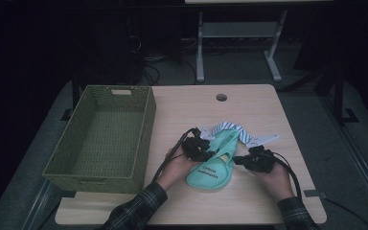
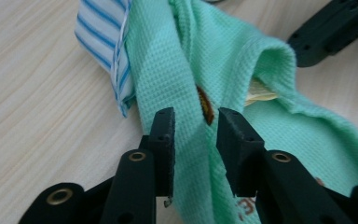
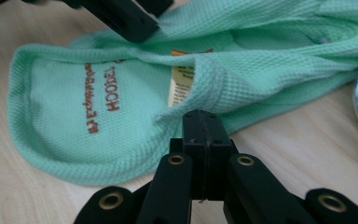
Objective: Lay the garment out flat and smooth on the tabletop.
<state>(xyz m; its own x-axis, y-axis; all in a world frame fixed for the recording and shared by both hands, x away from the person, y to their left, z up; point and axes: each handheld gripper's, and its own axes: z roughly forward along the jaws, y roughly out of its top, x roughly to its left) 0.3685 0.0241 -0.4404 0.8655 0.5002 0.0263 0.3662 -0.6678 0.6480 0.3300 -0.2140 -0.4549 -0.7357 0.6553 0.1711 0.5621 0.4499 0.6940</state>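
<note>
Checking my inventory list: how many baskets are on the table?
1. The green woven basket sits at the table's left edge, left of the mint cloth.

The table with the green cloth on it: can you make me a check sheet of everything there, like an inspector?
Surface: light wooden table, round hole near the far edge.
Job's things: mint green cloth with brown lettering, folded over, flat on the table; a blue-striped cloth lies at its far end.
Clutter: green woven basket at the table's left, nothing seen inside.
Grippers: left gripper jaws apart, a cloth fold between them, pads not pressing; right gripper jaws together at the cloth's edge.
Cables: a black cable trails from the left gripper, another from the right.
Surroundings: dark room, grey table frame behind.
</note>
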